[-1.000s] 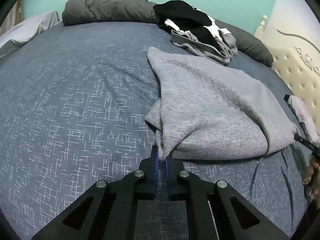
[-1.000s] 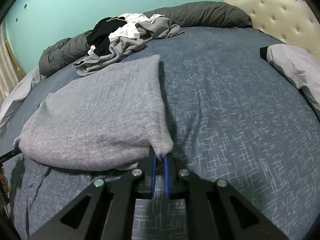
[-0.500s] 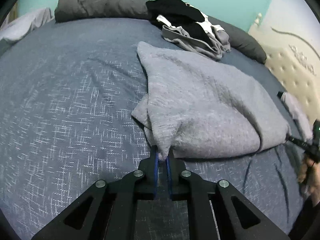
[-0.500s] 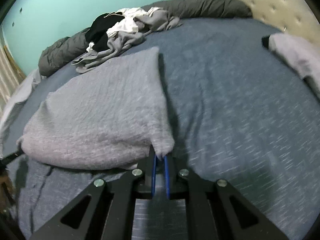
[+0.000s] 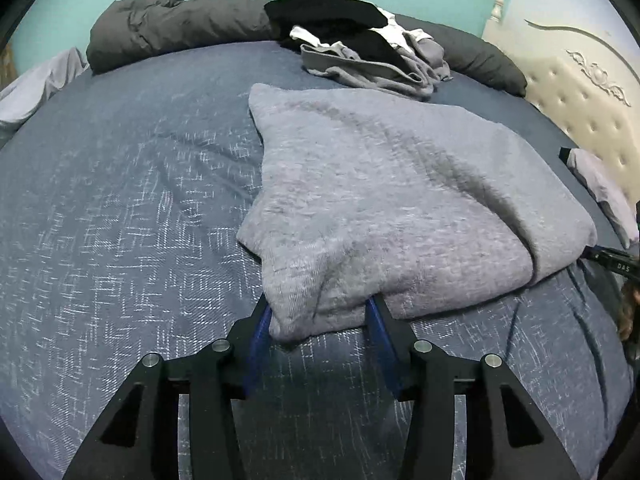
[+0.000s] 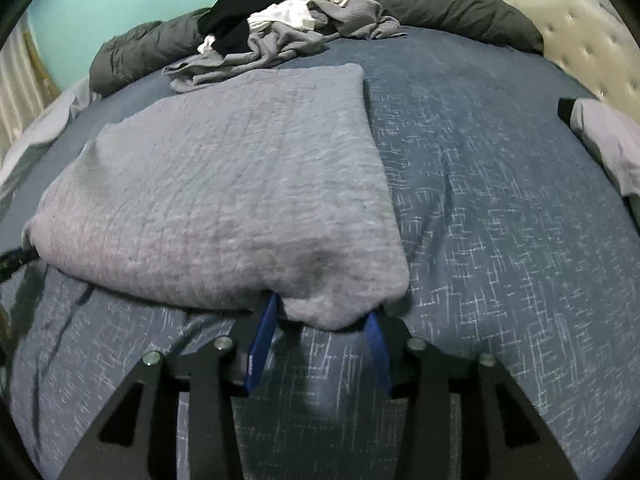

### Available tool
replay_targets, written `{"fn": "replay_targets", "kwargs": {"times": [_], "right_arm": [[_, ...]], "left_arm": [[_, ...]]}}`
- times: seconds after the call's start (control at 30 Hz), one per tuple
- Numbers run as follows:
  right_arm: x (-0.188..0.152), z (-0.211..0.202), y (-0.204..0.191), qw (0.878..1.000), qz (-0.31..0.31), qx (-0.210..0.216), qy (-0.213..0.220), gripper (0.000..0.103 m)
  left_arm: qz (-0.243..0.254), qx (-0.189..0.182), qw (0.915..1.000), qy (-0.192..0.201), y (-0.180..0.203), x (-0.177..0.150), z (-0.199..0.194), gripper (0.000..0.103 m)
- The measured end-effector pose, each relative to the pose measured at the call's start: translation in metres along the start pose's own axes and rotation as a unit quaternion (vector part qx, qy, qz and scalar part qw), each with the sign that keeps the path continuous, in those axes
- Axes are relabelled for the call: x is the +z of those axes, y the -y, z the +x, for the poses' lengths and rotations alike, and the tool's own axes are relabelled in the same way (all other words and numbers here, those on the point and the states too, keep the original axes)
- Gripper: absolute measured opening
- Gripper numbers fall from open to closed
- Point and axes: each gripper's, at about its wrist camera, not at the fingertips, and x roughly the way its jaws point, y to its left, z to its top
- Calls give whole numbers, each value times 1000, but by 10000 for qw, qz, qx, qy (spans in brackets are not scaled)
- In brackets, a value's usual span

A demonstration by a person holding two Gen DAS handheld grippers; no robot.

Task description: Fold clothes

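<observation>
Left gripper (image 5: 320, 316): jaws opening, pads parted; near-left corner of grey knit garment (image 5: 400, 208) lies loose between them.
Grey knit garment: folded, laid flat on blue bedspread (image 5: 120, 220).
Clothes pile (image 5: 360, 56): beyond the garment's far edge.
Right gripper (image 6: 324, 320): jaws opening, pads parted; garment's near-right corner between them, ungripped.

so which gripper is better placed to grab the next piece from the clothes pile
Left, probably: from the left gripper the clothes pile lies nearly straight ahead; from the right gripper the grey sweater lies in between. Both jaws are opening.
</observation>
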Motion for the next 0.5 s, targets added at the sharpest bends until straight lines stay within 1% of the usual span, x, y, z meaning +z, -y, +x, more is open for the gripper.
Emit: {"fn": "replay_targets", "kwargs": {"times": [0.03,0.1,0.13,0.17,0.23,0.33,0.5], "right_arm": [[0,0,2,10000,49,10,1,44],[0,0,5,9999,157,27,39,42],[1,-2,7,9998,184,47,91,29],[2,-4,7,9997,196,44,155,21],[5,-10,6,9993,197,5,324,8],[8,-16,6,9986,222,-21,489,6],[11,-29,13,9965,356,-21,757,5]], "left_arm": [[14,-6,10000,5,1,1,1,38],[75,98,9999,42,4,1,1,22],[112,165,9998,60,6,1,1,15],[102,194,9997,52,5,2,1,8],[65,238,9997,29,3,2,1,7],[4,305,9995,66,-1,3,-2,6],[-129,317,9993,158,-11,4,-7,6]]}}
